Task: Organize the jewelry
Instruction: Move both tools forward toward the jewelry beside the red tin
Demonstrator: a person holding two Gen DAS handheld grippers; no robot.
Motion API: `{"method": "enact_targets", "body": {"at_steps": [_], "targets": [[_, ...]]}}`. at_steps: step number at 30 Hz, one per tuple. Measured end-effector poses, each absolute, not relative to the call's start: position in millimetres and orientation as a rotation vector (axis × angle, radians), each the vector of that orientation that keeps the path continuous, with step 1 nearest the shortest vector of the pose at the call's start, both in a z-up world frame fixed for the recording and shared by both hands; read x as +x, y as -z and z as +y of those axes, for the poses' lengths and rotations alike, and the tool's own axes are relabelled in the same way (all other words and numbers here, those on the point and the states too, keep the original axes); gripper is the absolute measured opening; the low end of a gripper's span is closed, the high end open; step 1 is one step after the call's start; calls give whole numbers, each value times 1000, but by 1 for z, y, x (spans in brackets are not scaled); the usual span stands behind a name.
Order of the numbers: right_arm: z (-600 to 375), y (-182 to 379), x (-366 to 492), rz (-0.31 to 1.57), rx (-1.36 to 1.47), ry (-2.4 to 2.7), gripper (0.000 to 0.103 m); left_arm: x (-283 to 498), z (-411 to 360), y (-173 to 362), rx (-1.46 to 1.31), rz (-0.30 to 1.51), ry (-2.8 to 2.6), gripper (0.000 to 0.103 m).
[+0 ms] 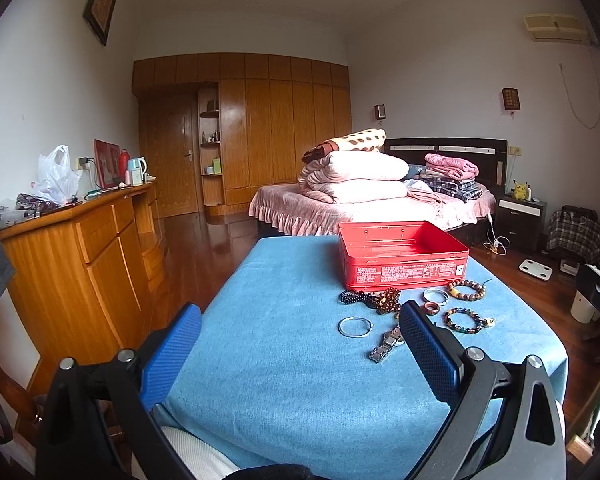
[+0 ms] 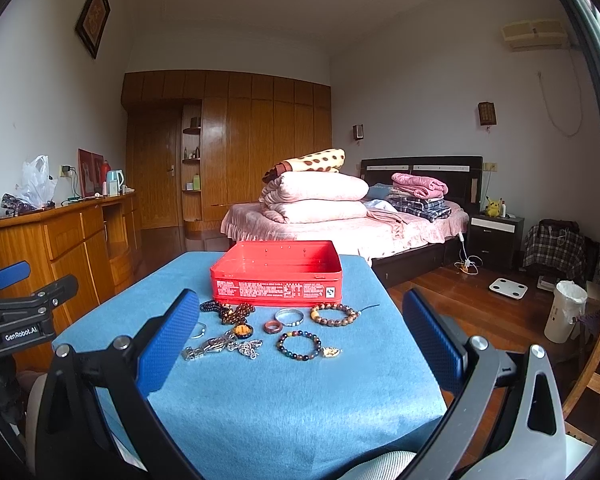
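An open red tin box (image 1: 400,256) (image 2: 276,274) stands empty at the far side of a table with a blue cloth (image 1: 280,360) (image 2: 292,400). In front of it lie pieces of jewelry: a silver bangle (image 1: 354,327), a metal watch (image 1: 386,346) (image 2: 204,349), dark bead strings (image 2: 228,312), a red ring (image 2: 273,326), a silver band (image 2: 289,316), a wooden bead bracelet (image 1: 466,290) (image 2: 335,315) and a coloured bead bracelet (image 1: 464,320) (image 2: 300,346). My left gripper (image 1: 300,316) and right gripper (image 2: 300,304) hover open over the near half of the table, holding nothing.
A wooden dresser (image 1: 80,248) stands left of the table with a plastic bag and a kettle on it. Behind are a bed with folded bedding (image 1: 360,184), a wardrobe wall (image 2: 240,144), a nightstand (image 2: 496,236), a white scale (image 2: 508,288) and a bin (image 2: 564,312).
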State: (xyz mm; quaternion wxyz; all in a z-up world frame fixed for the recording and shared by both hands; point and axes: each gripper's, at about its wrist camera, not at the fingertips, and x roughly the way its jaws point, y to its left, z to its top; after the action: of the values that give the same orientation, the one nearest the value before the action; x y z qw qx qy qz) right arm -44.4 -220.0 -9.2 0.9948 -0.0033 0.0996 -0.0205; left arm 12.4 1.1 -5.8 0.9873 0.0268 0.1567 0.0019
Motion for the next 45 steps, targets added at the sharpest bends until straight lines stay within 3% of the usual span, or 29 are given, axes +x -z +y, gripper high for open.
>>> {"method": "enact_targets", "body": {"at_steps": [25, 45], "targets": [[-229, 40, 29, 349, -6, 67, 98, 97, 3, 45, 13, 512, 15, 97], [-249, 72, 136, 593, 5, 58, 98, 204, -8, 97, 48, 818, 61, 97]]}}
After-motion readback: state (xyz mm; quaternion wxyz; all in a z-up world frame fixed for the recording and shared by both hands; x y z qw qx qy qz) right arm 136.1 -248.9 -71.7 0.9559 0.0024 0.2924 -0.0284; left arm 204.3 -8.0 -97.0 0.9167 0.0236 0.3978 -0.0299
